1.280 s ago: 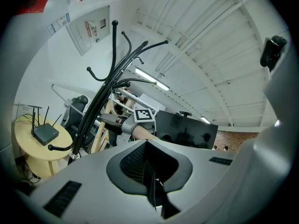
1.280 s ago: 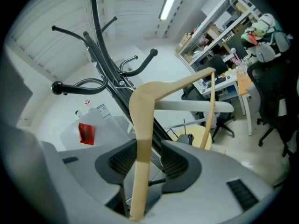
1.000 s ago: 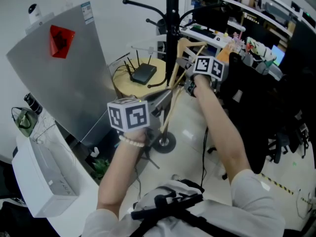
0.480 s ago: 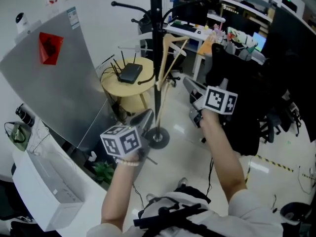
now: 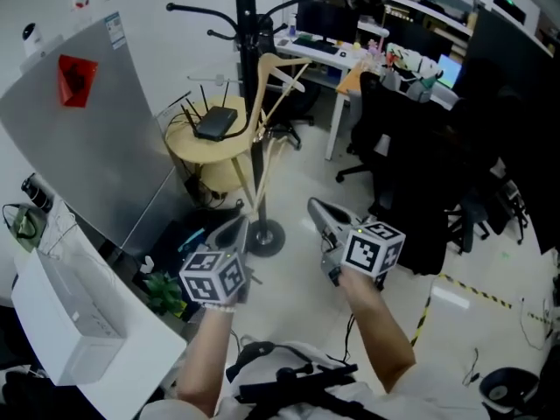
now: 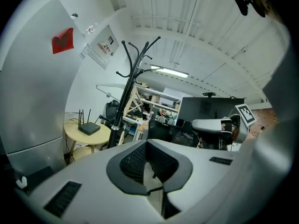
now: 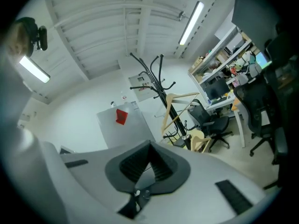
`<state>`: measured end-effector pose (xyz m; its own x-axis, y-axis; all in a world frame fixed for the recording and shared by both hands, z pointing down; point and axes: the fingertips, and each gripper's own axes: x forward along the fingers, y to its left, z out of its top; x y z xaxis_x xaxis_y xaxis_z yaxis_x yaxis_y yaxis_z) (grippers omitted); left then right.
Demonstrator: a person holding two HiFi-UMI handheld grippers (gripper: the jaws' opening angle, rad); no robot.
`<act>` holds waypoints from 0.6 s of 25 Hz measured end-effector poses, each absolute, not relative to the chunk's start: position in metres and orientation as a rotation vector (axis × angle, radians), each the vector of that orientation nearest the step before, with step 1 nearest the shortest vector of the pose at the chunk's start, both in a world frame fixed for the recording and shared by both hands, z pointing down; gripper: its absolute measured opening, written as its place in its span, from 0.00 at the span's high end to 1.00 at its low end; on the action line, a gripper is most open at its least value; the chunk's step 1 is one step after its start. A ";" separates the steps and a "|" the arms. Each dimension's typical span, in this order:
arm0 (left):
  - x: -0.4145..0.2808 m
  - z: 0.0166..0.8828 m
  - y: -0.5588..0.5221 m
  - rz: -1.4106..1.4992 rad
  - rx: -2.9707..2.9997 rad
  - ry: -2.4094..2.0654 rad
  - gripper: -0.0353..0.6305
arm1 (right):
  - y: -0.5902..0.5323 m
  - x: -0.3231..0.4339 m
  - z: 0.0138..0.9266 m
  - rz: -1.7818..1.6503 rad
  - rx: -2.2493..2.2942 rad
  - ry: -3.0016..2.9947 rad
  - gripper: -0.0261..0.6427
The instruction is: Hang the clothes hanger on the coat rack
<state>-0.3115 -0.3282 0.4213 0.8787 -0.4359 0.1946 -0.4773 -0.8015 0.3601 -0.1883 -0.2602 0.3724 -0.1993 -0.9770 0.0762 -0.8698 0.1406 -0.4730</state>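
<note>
So both grippers are down low in front of the person, and neither has anything in it. The left gripper (image 5: 233, 228) has its jaws pressed together, and so does the right gripper (image 5: 317, 210), with just bare floor past the tips.

The wooden hanger (image 5: 260, 86) is up on the black coat rack (image 5: 244, 11), hanging tilted right against the pole, well apart from both grippers. From the right gripper view you can see the hanger (image 7: 177, 107) sitting beside the rack's pole, below the curved hooks at the top.

Room-wise it's an office. The pale glossy floor (image 5: 302, 169) has a strip of yellow-black tape (image 5: 477, 292) off to the right. Just beside the rack's round base there's a small round yellow table (image 5: 188, 147) with a black router (image 5: 214, 122) on top, antennas sticking up. A big grey panel (image 5: 96, 160) with a red sign (image 5: 74, 79) leans at the left, and a white box (image 5: 66, 322) is below it in the corner. A black office chair (image 5: 411, 147) and cluttered desks with monitors fill the right side.
</note>
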 end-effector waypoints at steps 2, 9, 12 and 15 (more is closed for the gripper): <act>-0.310 0.429 -0.311 0.160 2.628 -0.696 0.97 | -0.243 -0.191 0.384 -0.584 -1.818 2.184 0.97; -0.322 0.455 -0.249 0.180 2.557 -0.743 0.97 | -0.194 -0.210 0.418 -0.650 -1.713 2.214 0.97; -0.322 0.458 -0.232 0.189 2.563 -0.733 0.96 | -0.180 -0.217 0.425 -0.656 -1.729 2.229 0.97; -0.317 0.458 -0.221 0.191 2.570 -0.702 0.96 | -0.173 -0.224 0.429 -0.651 -1.765 2.222 0.97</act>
